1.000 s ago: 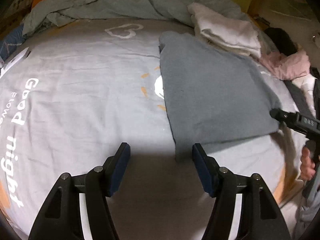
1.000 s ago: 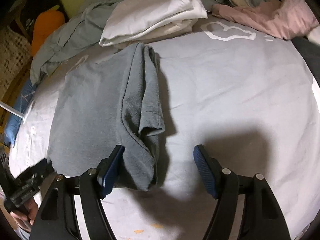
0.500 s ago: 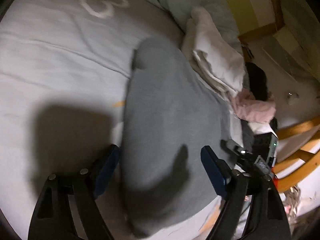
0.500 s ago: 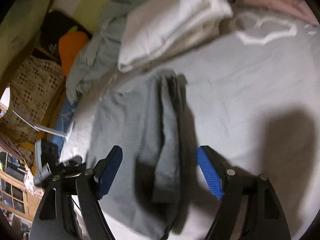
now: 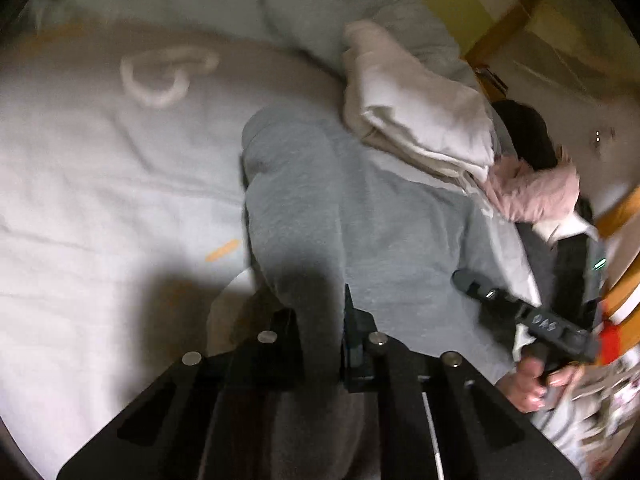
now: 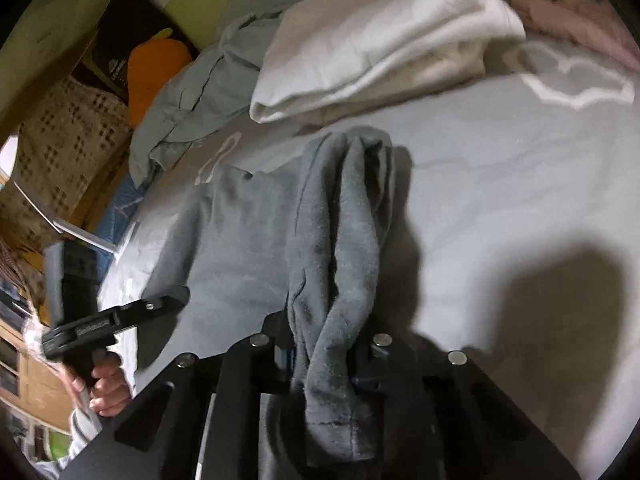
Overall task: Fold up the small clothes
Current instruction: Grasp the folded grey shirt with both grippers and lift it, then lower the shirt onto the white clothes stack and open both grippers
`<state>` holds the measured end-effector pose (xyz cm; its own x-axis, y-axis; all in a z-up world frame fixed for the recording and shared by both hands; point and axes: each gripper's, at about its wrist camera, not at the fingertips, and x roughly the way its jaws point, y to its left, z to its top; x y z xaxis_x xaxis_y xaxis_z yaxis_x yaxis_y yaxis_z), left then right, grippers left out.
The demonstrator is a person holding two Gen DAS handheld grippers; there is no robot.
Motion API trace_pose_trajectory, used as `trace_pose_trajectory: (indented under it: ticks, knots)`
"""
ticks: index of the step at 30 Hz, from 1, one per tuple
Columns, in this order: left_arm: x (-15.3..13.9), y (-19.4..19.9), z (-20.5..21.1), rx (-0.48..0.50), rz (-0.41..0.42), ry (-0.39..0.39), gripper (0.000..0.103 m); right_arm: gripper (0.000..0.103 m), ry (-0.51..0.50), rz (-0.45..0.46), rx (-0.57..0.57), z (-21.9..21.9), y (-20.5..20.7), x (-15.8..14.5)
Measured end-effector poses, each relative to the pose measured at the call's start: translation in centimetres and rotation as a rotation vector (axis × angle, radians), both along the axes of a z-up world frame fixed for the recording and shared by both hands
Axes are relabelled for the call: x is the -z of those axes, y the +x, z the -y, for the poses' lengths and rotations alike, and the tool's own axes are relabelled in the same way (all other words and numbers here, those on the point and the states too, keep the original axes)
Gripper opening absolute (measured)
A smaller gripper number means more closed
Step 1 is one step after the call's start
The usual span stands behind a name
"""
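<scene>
Bed sheet under the grey garment, long axis running away from me. Left tongs just closed, pinching its near left corner; right tongs just closed on the bunched near right edge. Both hands equally near; next: carry the near edge forward

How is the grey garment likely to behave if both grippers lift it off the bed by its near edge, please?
The grey garment will probably sag: it already bunches into soft ridges where the right gripper pinches it. Its fleecy surface suggests that it will not slip from the left gripper, whose jaws have just closed on a fold. It will likely drag across the bedsheet rather than slide cleanly.
</scene>
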<state>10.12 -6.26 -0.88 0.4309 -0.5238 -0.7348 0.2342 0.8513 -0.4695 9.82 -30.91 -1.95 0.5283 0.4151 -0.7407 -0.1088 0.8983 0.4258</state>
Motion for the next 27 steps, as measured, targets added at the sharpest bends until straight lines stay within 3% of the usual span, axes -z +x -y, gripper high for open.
trace_pose_trajectory:
  ticks: [3,5,11,14,19,23,27]
  knots:
    - [-2.9,-1.8,1.5,0.03,0.139,0.105,0.011,0.017,-0.111,0.13,-0.01,-2.1,-1.9,-3.4]
    - [-5.0,-2.6,2.0,0.04,0.211,0.133,0.011,0.017,-0.149,0.208,0.0,-2.7,-3.2,-5.6]
    - [-12.2,-2.4,4.1,0.043,0.402,0.213,0.011,0.017,-0.187,0.369,0.058,-1.8,-4.4,-12.5]
    - [-15.3,0.1,5.4,0.035,0.449,0.193,0.011,0.017,-0.19,0.43,0.102,-0.4,-3.2,-16.3]
    - [-18.2,6.3,7.9,-0.01,0.514,0.219,0.012,0.017,-0.284,0.525,0.158,1.5,0.8,-21.0]
    - [-18.8,12.2,9.6,-0.015,0.501,0.183,0.012,0.017,-0.357,0.543,0.249,3.0,6.0,-22.2]
    - [-17.2,17.1,11.8,-0.014,0.5,0.195,0.012,0.017,-0.397,0.527,0.291,4.2,10.6,-20.9]
